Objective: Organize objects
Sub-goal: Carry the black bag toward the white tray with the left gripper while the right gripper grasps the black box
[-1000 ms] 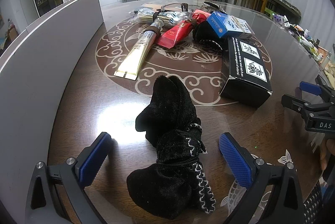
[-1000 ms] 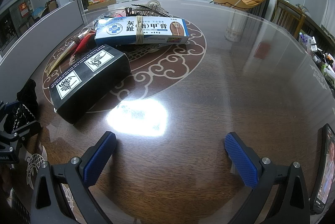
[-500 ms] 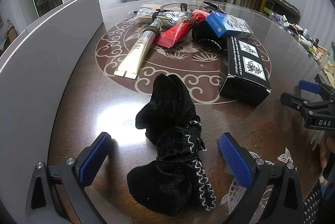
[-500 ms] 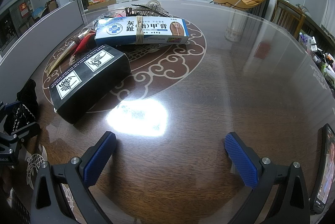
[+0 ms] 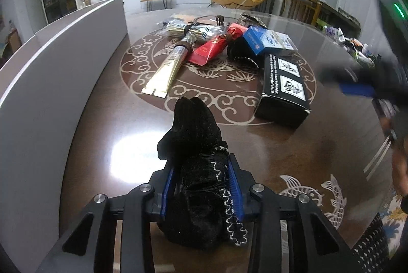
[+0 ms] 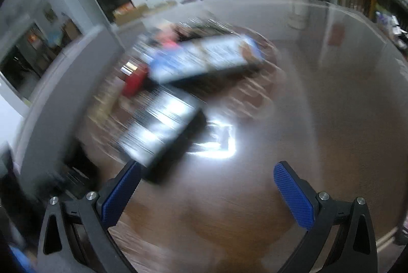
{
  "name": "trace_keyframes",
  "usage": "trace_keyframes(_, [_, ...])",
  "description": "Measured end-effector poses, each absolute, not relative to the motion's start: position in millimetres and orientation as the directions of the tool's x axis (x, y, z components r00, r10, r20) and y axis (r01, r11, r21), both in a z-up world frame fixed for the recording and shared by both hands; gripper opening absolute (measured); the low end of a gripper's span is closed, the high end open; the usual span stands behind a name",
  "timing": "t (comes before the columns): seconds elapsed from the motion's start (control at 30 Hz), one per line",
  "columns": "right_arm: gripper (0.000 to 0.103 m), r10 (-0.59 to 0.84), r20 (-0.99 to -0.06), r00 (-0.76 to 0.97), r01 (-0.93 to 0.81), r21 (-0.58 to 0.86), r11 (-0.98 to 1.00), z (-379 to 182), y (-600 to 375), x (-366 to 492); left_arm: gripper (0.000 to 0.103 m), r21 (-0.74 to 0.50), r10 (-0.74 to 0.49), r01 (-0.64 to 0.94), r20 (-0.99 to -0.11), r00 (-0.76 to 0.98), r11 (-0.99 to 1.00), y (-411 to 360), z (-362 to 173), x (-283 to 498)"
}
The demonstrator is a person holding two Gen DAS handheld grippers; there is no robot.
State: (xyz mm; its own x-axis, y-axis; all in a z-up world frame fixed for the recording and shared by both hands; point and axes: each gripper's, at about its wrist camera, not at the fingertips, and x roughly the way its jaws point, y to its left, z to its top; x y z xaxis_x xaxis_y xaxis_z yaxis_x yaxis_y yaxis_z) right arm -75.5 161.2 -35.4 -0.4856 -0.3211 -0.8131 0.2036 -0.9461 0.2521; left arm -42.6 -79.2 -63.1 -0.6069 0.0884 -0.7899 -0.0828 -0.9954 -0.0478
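Left wrist view: the left gripper point(image 5: 201, 186) is closing, its blue pads pressed against both sides of a black velvet pouch point(image 5: 196, 171) low in the frame's centre, on the brown table point(image 5: 293, 150). A black box point(image 5: 283, 91) lies right of centre, a gold tube point(image 5: 168, 69) and a red packet point(image 5: 211, 49) above. In the blurred right wrist view, the right gripper point(image 6: 204, 194) stands wide apart, holding nothing.

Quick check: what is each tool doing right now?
Left tool: closing on the black pouch, pads against it.
Right tool: open, empty.
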Motion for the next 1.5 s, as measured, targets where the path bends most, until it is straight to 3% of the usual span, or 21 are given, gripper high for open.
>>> trace_keyframes(0.17, [0.102, -0.250, -0.916, -0.314, 0.183, 0.200, -0.963, -55.0, 89.2, -123.7, 0.037, -0.071, 0.093, -0.061, -0.766, -0.636, -0.996, -82.7, -43.5, -20.0])
trace_keyframes(0.27, [0.076, -0.223, -0.912, -0.345, 0.237, 0.146, -0.961, -55.2, 80.2, -118.2, 0.037, -0.067, 0.096, -0.069, -0.740, -0.666, -0.995, -93.1, -18.8, -2.4])
trace_keyframes(0.33, [0.067, -0.233, -0.901, -0.365, 0.243, 0.149, -0.958, -49.9, 92.6, -106.1, 0.037, -0.074, 0.100, -0.068, -0.720, -0.687, -0.995, -105.4, 0.8, 8.7])
trace_keyframes(0.5, [0.061, -0.360, -0.864, -0.352, 0.258, 0.280, -0.925, -37.5, 125.4, -86.1, 0.037, -0.113, 0.093, -0.023, -0.666, -0.740, -0.993, -155.4, 47.6, 31.6])
trace_keyframes(0.7, [0.059, -0.604, -0.734, -0.310, 0.300, 0.527, -0.795, 12.7, 108.1, -69.4, 0.037, -0.108, -0.036, 0.142, -0.660, -0.750, -0.984, -246.1, 73.8, 41.1])
trace_keyframes(0.73, [0.040, -0.635, -0.711, -0.301, 0.336, 0.544, -0.769, 24.5, 95.3, -65.8, 0.037, -0.094, -0.067, 0.173, -0.666, -0.743, -0.981, -259.6, 74.5, 40.8])
trace_keyframes(0.77, [0.014, -0.667, -0.687, -0.289, 0.378, 0.558, -0.739, 37.4, 77.3, -62.0, 0.037, -0.083, -0.100, 0.209, -0.671, -0.735, -0.974, -276.4, 75.5, 40.2])
trace_keyframes(0.8, [0.013, -0.690, -0.669, -0.276, 0.406, 0.570, -0.715, 48.0, 60.2, -58.7, 0.037, -0.083, -0.111, 0.225, -0.676, -0.729, -0.971, -287.1, 74.0, 40.4])
trace_keyframes(0.93, [0.014, -0.626, -0.733, -0.265, 0.529, 0.432, -0.730, 67.2, -0.3, -51.0, 0.037, -0.108, -0.123, 0.269, -0.691, -0.713, -0.957, -311.5, 67.7, 47.7])
trace_keyframes(1.0, [0.030, -0.535, -0.805, -0.258, 0.583, 0.312, -0.750, 63.2, -17.1, -38.6, 0.037, -0.124, -0.114, 0.268, -0.684, -0.720, -0.955, -311.5, 68.0, 52.7])
trace_keyframes(1.03, [0.056, -0.521, -0.818, -0.243, 0.610, 0.289, -0.738, 58.3, -22.0, -31.6, 0.037, -0.126, -0.110, 0.264, -0.682, -0.723, -0.956, -310.4, 67.9, 54.4])
trace_keyframes(1.07, [0.090, -0.509, -0.831, -0.225, 0.649, 0.262, -0.714, 53.2, -27.3, -17.7, 0.037, -0.128, -0.106, 0.260, -0.680, -0.726, -0.957, -308.3, 67.5, 55.6])
trace_keyframes(1.1, [0.101, -0.502, -0.838, -0.216, 0.678, 0.241, -0.694, 53.3, -21.1, 0.4, 0.037, -0.129, -0.102, 0.255, -0.679, -0.727, -0.958, -304.4, 67.3, 57.4])
trace_keyframes(1.17, [0.103, -0.472, -0.857, -0.206, 0.753, 0.169, -0.636, 42.8, -31.1, 39.6, 0.037, -0.133, -0.096, 0.251, -0.680, -0.727, -0.959, -297.2, 68.5, 60.1])
trace_keyframes(1.3, [0.103, -0.484, -0.871, -0.084, 0.864, 0.179, -0.471, 14.6, -72.6, 110.1, 0.037, -0.141, -0.096, 0.246, -0.657, -0.748, -0.959, -286.0, 80.3, 65.0])
trace_keyframes(1.37, [0.103, -0.387, -0.905, -0.174, 0.893, 0.021, -0.450, -8.6, -103.9, 129.0, 0.037, -0.143, -0.096, 0.245, -0.650, -0.754, -0.959, -283.9, 86.1, 66.2])
trace_keyframes(1.43, [0.103, -0.309, -0.937, -0.164, 0.897, -0.011, -0.443, -35.9, -120.0, 123.4, 0.037, -0.136, -0.099, 0.243, -0.648, -0.755, -0.960, -284.9, 88.5, 71.3])
trace_keyframes(1.5, [0.082, -0.302, -0.951, -0.064, 0.907, 0.071, -0.416, -51.1, -121.1, 115.6, 0.037, -0.127, -0.102, 0.242, -0.654, -0.749, -0.962, -287.4, 87.5, 73.4])
